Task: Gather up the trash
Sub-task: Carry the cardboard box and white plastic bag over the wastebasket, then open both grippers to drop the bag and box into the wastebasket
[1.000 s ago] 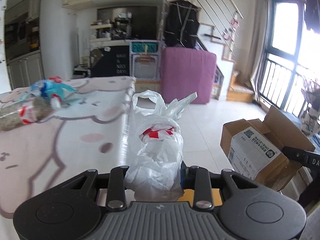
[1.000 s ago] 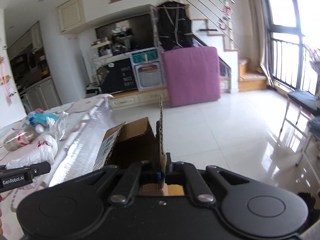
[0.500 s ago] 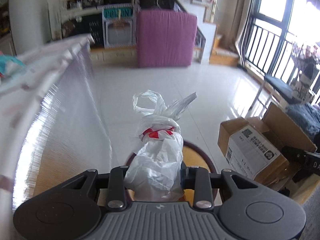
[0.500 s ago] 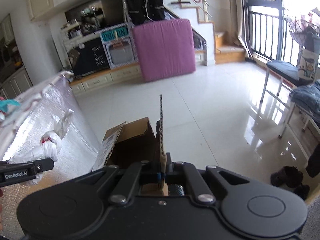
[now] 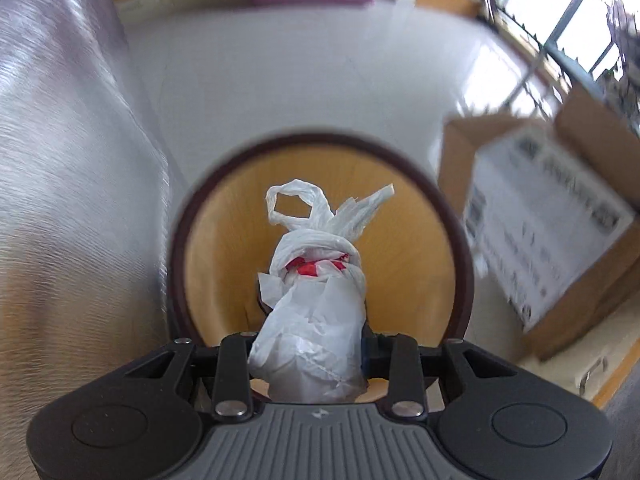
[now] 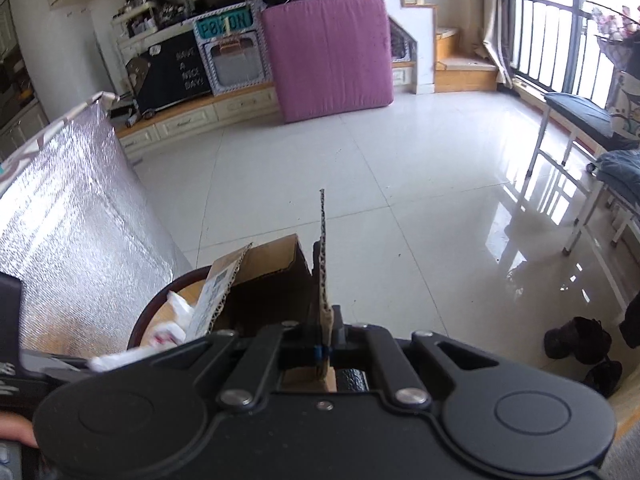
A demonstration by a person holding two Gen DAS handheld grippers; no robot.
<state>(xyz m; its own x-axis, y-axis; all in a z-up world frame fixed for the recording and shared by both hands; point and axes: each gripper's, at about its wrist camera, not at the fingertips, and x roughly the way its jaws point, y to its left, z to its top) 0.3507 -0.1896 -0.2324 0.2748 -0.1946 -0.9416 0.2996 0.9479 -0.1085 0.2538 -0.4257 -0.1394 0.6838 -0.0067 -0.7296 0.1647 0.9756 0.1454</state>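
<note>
Both grippers have descended from table height: left gripper (image 5: 308, 354) clamps the tied white bag (image 5: 314, 304) over the round bin (image 5: 320, 142) at frame centre for release, right gripper (image 6: 326, 350) pinched shut on the cardboard box (image 6: 268, 276) flap

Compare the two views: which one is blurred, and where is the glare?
Left wrist view: motion blur smears the cardboard box and floor, though the white plastic bag stays sharp. Right wrist view: mostly crisp, with window glare on the glossy floor tiles.

Bright window (image 6: 560, 20) daylight, floor glare, motion blur
</note>
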